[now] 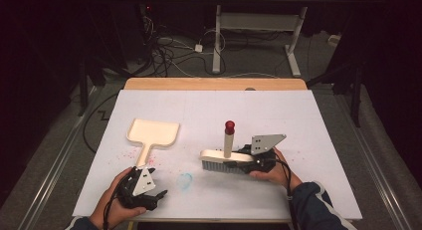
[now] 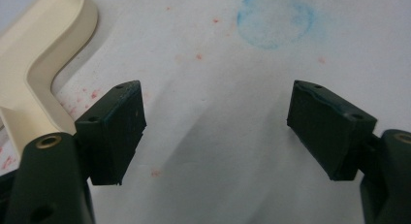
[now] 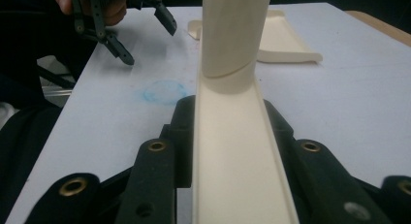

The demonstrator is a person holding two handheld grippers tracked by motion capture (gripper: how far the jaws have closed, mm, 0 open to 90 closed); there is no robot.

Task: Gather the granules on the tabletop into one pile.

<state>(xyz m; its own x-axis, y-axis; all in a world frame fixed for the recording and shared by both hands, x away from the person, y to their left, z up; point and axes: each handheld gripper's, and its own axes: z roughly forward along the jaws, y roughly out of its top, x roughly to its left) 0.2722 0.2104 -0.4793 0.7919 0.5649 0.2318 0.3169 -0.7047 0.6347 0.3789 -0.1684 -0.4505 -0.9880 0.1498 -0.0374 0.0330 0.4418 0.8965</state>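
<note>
Right gripper (image 1: 249,162) fingers clamp the brush (image 1: 226,157) head, which runs forward between them; left gripper (image 1: 149,189) fingers stand wide and empty just beside the dustpan (image 1: 152,133) handle, which they should straddle squarely before closing.

Dark lab or test room: white-topped table (image 1: 318,120), tangled floor cables (image 1: 164,51), adjustable desk frame (image 1: 259,28) behind.

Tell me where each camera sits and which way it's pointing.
High view: above the person's side, looking down on the table; both hands show.
Left gripper view: on the left gripper, facing the tabletop, dustpan beside its open jaws.
Right gripper view: on the right gripper, looking along the clamped brush.
All share the blue ring.
</note>
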